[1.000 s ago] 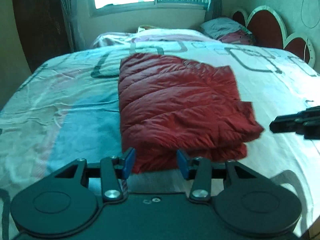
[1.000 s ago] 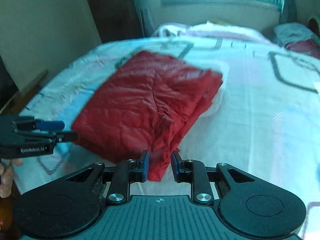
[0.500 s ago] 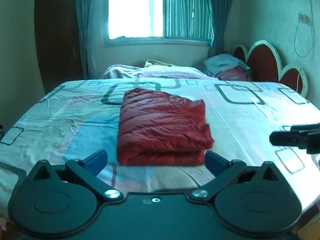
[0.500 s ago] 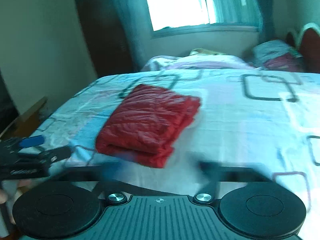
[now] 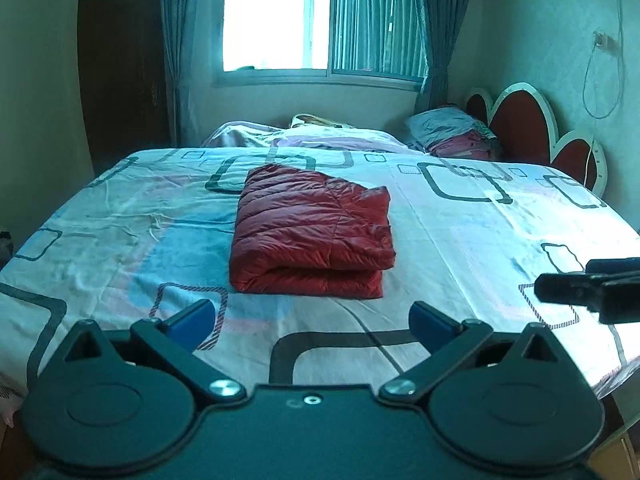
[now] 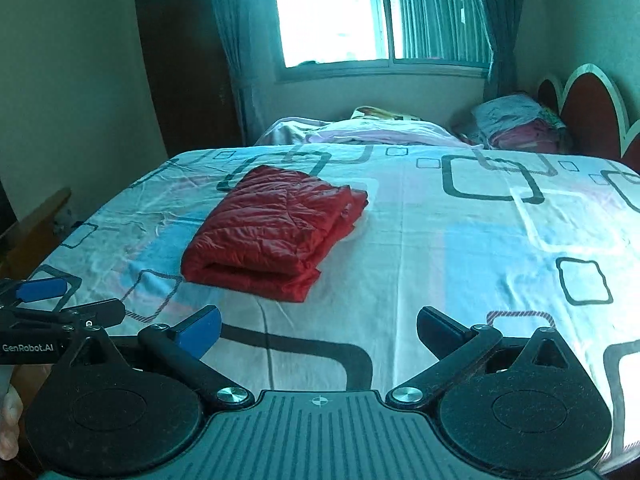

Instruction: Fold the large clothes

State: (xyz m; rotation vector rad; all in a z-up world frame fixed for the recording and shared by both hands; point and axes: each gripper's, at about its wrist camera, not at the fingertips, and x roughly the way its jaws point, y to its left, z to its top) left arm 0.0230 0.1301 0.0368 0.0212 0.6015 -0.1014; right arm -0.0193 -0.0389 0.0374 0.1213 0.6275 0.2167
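The red jacket (image 5: pixel 312 236) was left folded in a neat pile on the bed (image 5: pixel 460 240). Both the left gripper (image 5: pixel 312 322) and the right gripper (image 6: pixel 320 330) were spread wide and kept apart from the jacket, with nothing held. The folding looked done

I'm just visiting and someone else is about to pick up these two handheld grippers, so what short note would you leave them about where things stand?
Left gripper: jaws wide open after just opening, nothing between them, short of the garment.
Right gripper: the same, open and empty.
Red quilted jacket: lies folded into a compact stack on the patterned bed sheet, apart from both grippers.
Done: the fold looks finished; the near edge is a rounded fold.
Left: probably nothing on this piece, maybe tidy the uneven right-hand layers. No other unfolded large garment is clearly in view.
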